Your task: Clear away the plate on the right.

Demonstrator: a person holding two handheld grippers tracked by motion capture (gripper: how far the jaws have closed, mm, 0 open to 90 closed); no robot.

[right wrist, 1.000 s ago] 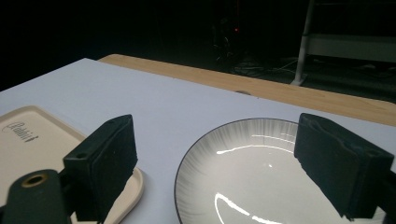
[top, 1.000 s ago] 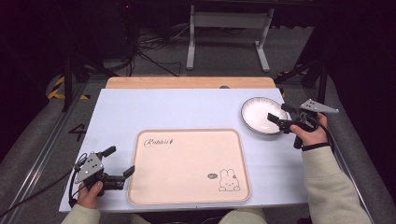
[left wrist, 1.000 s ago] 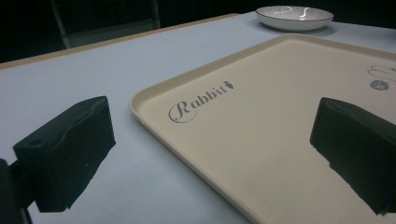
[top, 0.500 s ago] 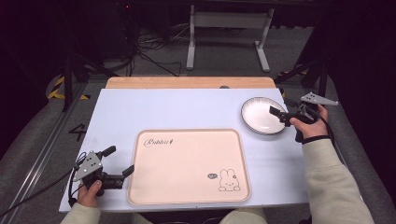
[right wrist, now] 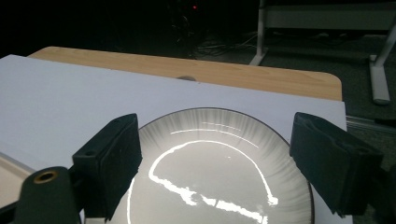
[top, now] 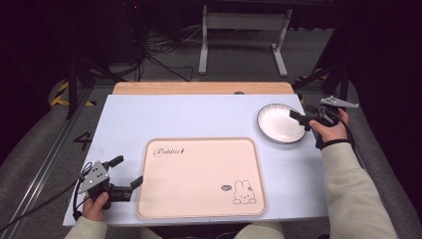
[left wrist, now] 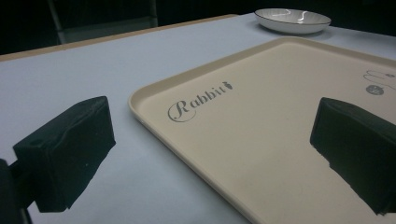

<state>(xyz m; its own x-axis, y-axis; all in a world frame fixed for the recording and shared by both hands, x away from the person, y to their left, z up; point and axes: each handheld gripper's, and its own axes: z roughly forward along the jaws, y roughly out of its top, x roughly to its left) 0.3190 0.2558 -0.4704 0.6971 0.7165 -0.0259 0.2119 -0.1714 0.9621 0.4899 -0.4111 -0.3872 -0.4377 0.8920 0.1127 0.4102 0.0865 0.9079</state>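
**Right gripper draws back to the plate's rim**

Since the earlier frames the right gripper (top: 300, 121) has slid toward the table's right edge, from over the middle of the round white plate with a dark rim (top: 280, 123) to its right-hand rim, and its jaws have just been closing a little. They stand apart, one over the plate's edge, and in the right gripper view (right wrist: 215, 163) they stand to either side of the glossy plate with nothing clamped between them. The plate sits at the far right of the pale blue table top (top: 174, 117), well apart from the rectangular peach-coloured plastic tray with a rabbit drawing (top: 199, 174). Beyond the blue surface a wooden table edge (top: 199, 88) shows. Over at the near left corner, the left gripper (top: 126, 173) rests with its jaws wide, one jaw beside the tray's left edge and holding nothing; it has not shifted.
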